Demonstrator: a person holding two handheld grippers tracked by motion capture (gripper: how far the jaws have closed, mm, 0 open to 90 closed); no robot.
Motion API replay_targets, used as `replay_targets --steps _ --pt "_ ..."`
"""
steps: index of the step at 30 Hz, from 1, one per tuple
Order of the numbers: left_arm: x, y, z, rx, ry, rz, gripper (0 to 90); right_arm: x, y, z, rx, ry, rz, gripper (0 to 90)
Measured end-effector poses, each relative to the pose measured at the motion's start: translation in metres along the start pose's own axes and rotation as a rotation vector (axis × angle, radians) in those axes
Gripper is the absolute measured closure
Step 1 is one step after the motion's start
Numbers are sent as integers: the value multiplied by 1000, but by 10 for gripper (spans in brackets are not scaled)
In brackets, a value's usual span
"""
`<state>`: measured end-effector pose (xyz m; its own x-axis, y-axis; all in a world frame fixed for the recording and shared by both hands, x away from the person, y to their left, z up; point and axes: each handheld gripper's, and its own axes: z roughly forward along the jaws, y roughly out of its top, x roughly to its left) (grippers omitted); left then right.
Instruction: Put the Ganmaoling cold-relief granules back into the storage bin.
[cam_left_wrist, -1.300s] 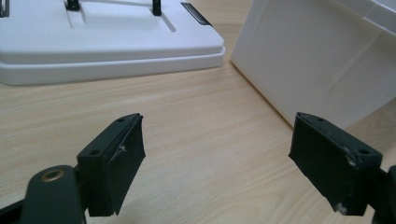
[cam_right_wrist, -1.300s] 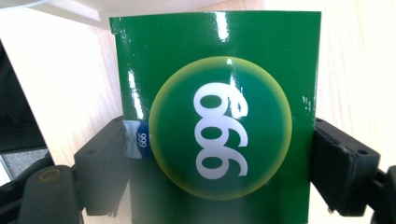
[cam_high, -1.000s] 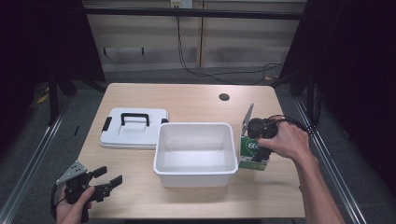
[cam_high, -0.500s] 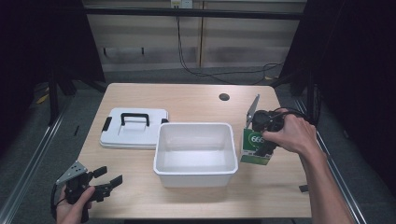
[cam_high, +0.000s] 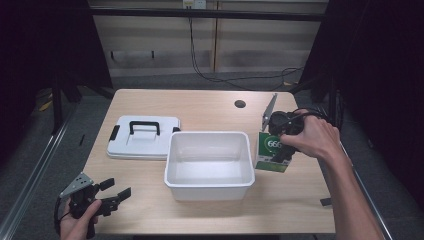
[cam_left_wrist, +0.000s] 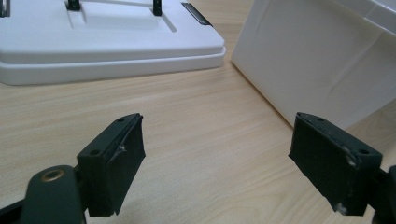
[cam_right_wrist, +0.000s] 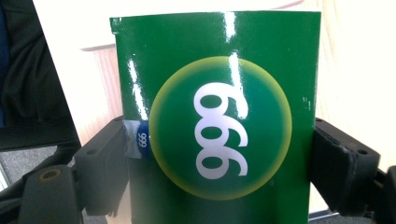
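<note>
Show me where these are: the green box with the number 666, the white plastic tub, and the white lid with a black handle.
green box with the number 666 (cam_right_wrist: 219, 135): right gripper view, round logo.
white plastic tub (cam_high: 207, 184): high view, near rim.
white lid with a black handle (cam_high: 145, 128): high view, handle.

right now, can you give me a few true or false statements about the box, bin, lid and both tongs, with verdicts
1. The right tongs grip the green box from both sides. True.
2. The green box lies inside the white bin. False: in the high view it is outside, by the bin's right wall.
3. The left tongs are clamped on the white lid. False: they are open over bare table, holding nothing.
4. The white lid lies flat on the table, left of the bin, handle up. True.
5. The bin is full of items. False: its inside looks empty.
</note>
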<state>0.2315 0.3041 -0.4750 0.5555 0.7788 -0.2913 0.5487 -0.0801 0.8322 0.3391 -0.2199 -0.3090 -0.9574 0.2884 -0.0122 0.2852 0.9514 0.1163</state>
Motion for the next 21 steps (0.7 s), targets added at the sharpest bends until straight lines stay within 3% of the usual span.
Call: replay_targets --steps 11,21 --pt "0 0 0 4 0 0 173 1 8 -20 -10 -14 -5 163" --pt "0 0 0 2 -1 3 174 2 23 -33 -59 -7 -37 163"
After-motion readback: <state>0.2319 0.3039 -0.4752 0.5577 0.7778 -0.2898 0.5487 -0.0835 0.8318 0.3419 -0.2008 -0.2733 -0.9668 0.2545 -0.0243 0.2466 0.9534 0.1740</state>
